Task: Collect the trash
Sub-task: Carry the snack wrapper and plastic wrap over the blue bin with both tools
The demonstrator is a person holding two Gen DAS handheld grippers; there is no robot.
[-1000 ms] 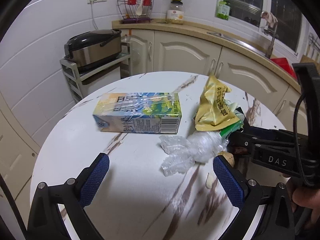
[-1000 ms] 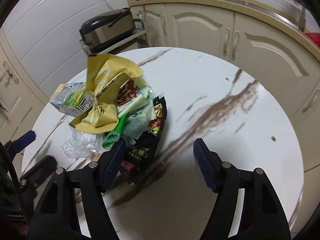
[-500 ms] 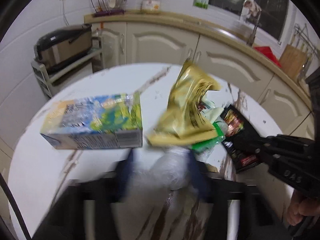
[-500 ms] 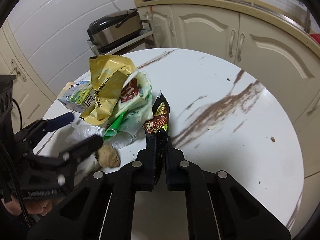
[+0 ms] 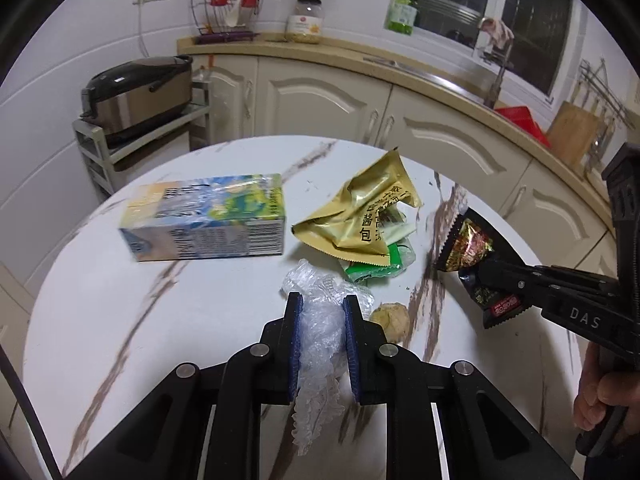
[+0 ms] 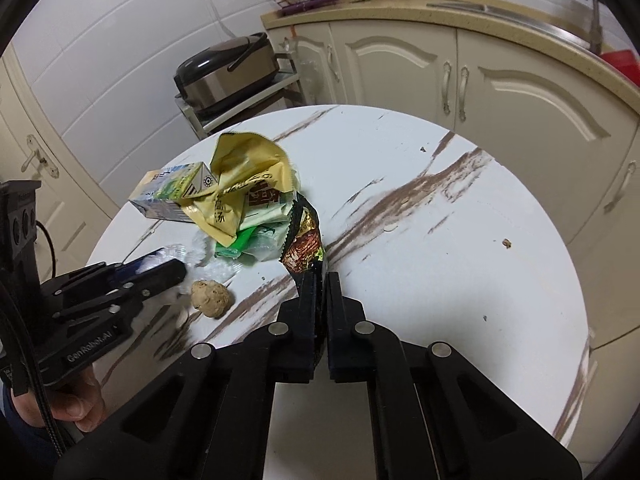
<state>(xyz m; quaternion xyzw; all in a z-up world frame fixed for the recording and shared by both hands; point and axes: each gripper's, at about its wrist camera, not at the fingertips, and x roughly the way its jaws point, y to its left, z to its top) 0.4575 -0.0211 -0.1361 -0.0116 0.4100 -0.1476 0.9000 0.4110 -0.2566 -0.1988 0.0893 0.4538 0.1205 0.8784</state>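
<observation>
Left claw [image 5: 320,322] pinching clear film [image 5: 320,332] at lower centre; right claw [image 6: 320,292] clamped on dark wrapper [image 6: 306,246], probably for bundling trash. Remaining on bench [image 6: 440,260]: carton [image 5: 208,218], gold packet [image 5: 360,216], lump [image 6: 211,299]. Carton's barcode side shown only in left view; scattered crumbs at right only in right view.

Cream cabinets [image 5: 320,96] — window [image 5: 492,12], seemingly dark.

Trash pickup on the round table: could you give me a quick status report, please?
Left gripper shut on clear plastic wrap. Right gripper shut on dark snack wrapper. Yellow packet, milk carton, brown lump uncollected on the table.
</observation>
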